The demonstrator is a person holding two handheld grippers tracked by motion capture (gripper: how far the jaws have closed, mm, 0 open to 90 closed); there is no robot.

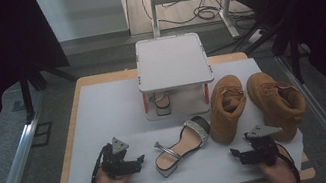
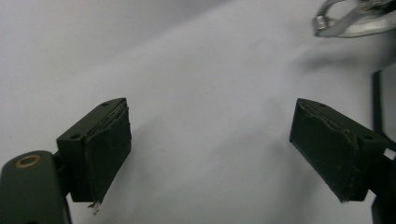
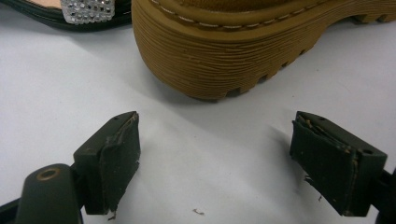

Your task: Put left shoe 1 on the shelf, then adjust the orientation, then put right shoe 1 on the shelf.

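In the high view, the left hand-held gripper [image 1: 139, 161] sits at the lower left of the table [image 1: 103, 112], jaws spread wide with nothing between them. Just right of it, at lower centre, lies a silver-strapped sandal [image 1: 183, 145]; its mate [image 1: 162, 103] stands under the small white shelf [image 1: 172, 62] above. Right of the sandal stand two tan boots [image 1: 227, 108], side by side. At the lower right, the right hand-held gripper [image 1: 235, 154] is open and empty, just short of the near boot's toe [image 3: 210, 60].
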